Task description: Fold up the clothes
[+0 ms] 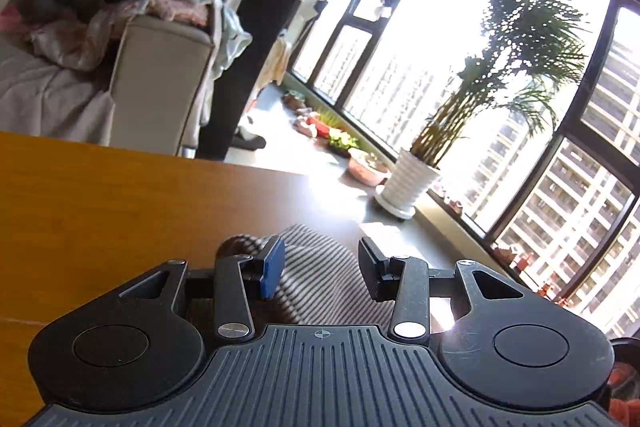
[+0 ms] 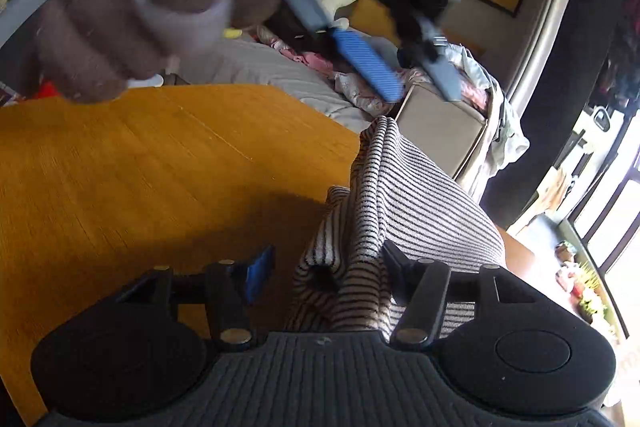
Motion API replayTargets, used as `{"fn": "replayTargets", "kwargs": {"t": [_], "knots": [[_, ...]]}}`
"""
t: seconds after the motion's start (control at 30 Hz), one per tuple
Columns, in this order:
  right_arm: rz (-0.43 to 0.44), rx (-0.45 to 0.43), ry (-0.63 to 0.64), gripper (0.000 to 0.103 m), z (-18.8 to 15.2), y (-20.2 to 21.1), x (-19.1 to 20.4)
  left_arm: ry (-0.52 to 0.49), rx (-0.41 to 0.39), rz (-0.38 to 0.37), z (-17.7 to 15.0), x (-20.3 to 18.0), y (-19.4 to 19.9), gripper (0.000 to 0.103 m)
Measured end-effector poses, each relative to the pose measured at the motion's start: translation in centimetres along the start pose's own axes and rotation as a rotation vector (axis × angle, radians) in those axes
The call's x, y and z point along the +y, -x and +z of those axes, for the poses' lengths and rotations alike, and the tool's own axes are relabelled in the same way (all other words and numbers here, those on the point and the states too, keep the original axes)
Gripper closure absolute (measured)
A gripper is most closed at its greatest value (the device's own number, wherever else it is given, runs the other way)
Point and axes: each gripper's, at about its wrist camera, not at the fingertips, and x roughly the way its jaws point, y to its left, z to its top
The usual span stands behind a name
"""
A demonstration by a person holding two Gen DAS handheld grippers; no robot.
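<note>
Striped garment (image 2: pixel 420 203): thin black lines on off-white are seen. Table (image 2: pixel 160 163) is coloured orange-brown w/ wood grain; plant pot (image 1: pixel 408 183) is white, ribbed. Gripper pads (image 2: pixel 260 273) are blue, bodies black.

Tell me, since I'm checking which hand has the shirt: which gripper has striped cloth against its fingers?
The right gripper: the striped garment drapes against its dark finger. The left gripper hovers above, holding nothing.

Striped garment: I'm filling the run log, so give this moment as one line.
striped garment: bunched on wooden table | left hand-held gripper: open, garment between | right hand-held gripper: open, garment between
</note>
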Motion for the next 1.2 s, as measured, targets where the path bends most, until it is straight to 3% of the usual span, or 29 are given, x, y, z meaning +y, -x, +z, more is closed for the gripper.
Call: {"fn": "replayTargets", "kwargs": {"t": [0.07,0.2,0.27,0.33,0.4,0.47,0.57,0.63,0.7,0.8,1.2], "knots": [[0.008,0.000,0.001,0.041,0.2,0.1,-0.2,0.000,0.042,-0.022,-0.1,-0.8,-2.4,0.059],[0.129,-0.039,-0.128,0.036,0.5,2.0,-3.9,0.018,0.129,0.053,-1.4,0.8,-6.4,0.061],[0.183,-0.070,-0.220,0.018,0.6,3.2,-6.4,0.024,0.133,0.061,-2.3,2.2,-6.2,0.063],[0.164,-0.101,-0.307,0.017,0.6,4.2,-9.2,0.031,0.131,0.055,-2.6,3.0,-5.9,0.063],[0.129,-0.115,-0.356,0.021,0.4,4.5,-11.1,0.025,0.132,0.056,-2.6,3.2,-5.6,0.063],[0.094,-0.099,-0.408,0.060,-0.1,4.0,-12.4,0.017,0.132,0.061,-2.6,3.4,-5.5,0.063],[0.119,-0.015,-0.483,0.061,-2.0,1.9,-12.6,0.012,0.133,0.065,-2.9,3.6,-5.4,0.063],[0.103,0.015,-0.447,0.060,-3.2,0.2,-11.6,0.015,0.133,0.064,-3.0,3.6,-5.4,0.063],[0.062,-0.002,-0.380,0.060,-3.3,0.2,-10.3,0.016,0.135,0.065,-3.0,3.8,-5.4,0.063],[0.079,-0.005,-0.429,0.059,-3.3,0.1,-10.8,0.018,0.135,0.065,-3.1,3.8,-5.3,0.063],[0.062,-0.033,-0.430,0.056,-3.4,0.8,-9.9,0.027,0.138,0.049,-3.4,4.2,-5.3,0.063]]}}
